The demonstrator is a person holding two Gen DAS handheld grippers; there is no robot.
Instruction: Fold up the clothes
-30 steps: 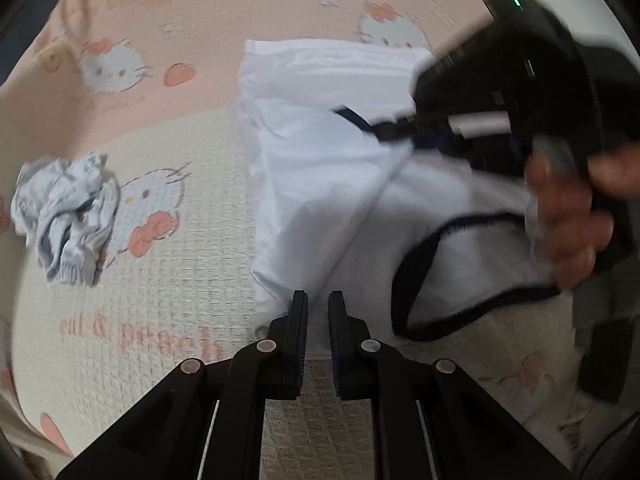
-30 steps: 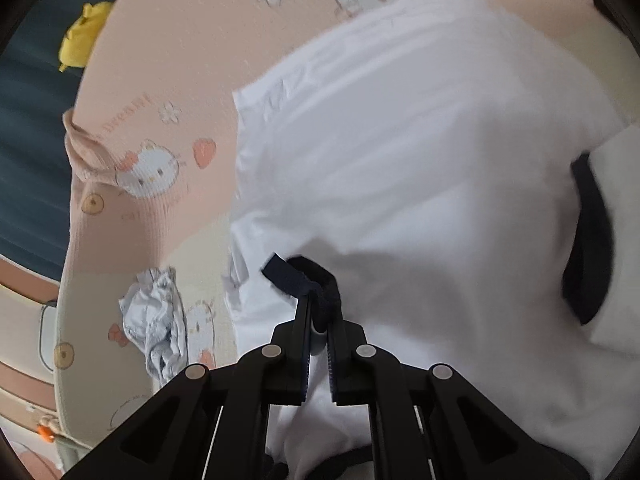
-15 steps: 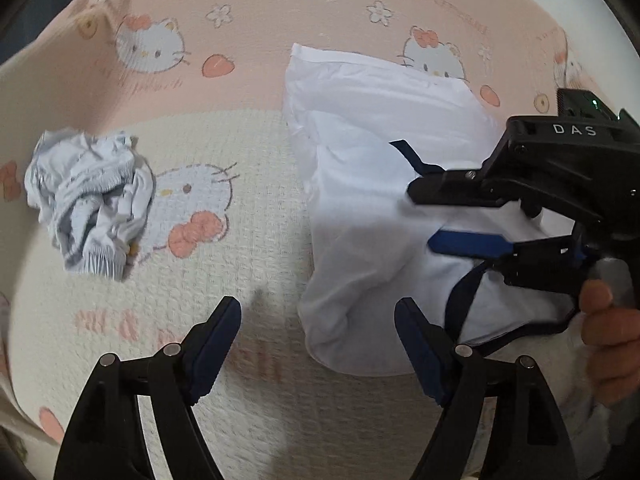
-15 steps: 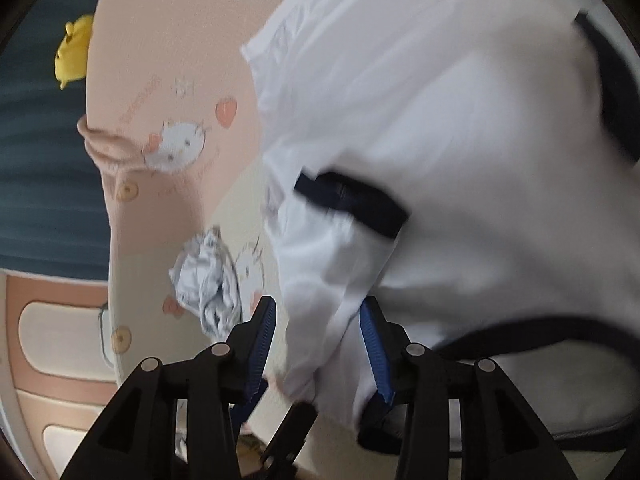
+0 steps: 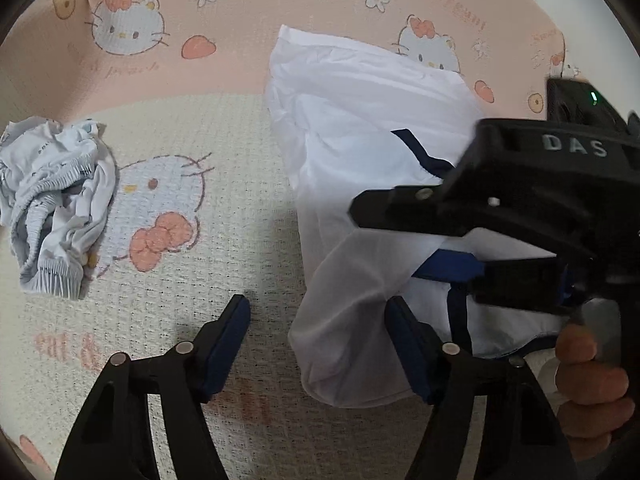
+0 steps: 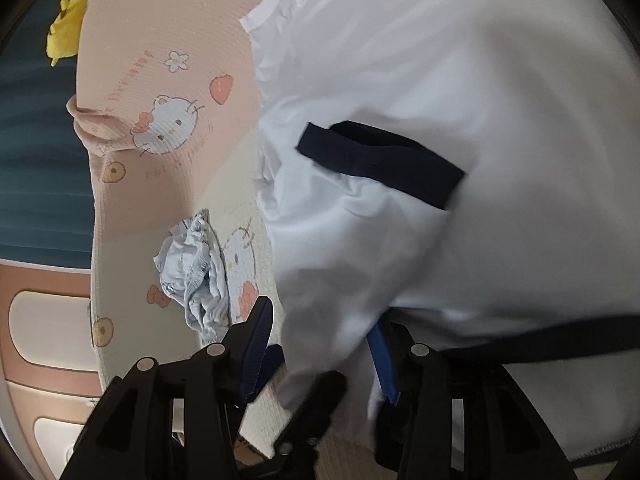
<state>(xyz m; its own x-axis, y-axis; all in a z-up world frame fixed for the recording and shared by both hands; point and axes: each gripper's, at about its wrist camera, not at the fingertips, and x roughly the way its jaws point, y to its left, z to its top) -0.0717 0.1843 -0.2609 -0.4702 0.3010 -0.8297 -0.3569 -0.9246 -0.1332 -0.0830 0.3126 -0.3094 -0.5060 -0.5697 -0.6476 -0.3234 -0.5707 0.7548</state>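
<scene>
Left wrist view showed the shirt (image 5: 360, 152) part-folded on the blanket (image 5: 168, 152), both grippers, left (image 5: 318, 344) and right (image 5: 384, 240), spread wide, gripping nothing, probably between grasps.

1. The left wrist fisheye looks forward and down along its own two black fingers, low over the cream and pink waffle-weave cat-print blanket (image 5: 168, 272).
2. The right wrist fisheye sits very close above the white navy-trimmed garment (image 6: 460, 92), tilted, facing across it.
3. Both views share the garment (image 5: 360, 128), the blanket (image 6: 168, 80) and the crumpled pale blue-white cloth (image 5: 52, 204) (image 6: 196, 264).
</scene>
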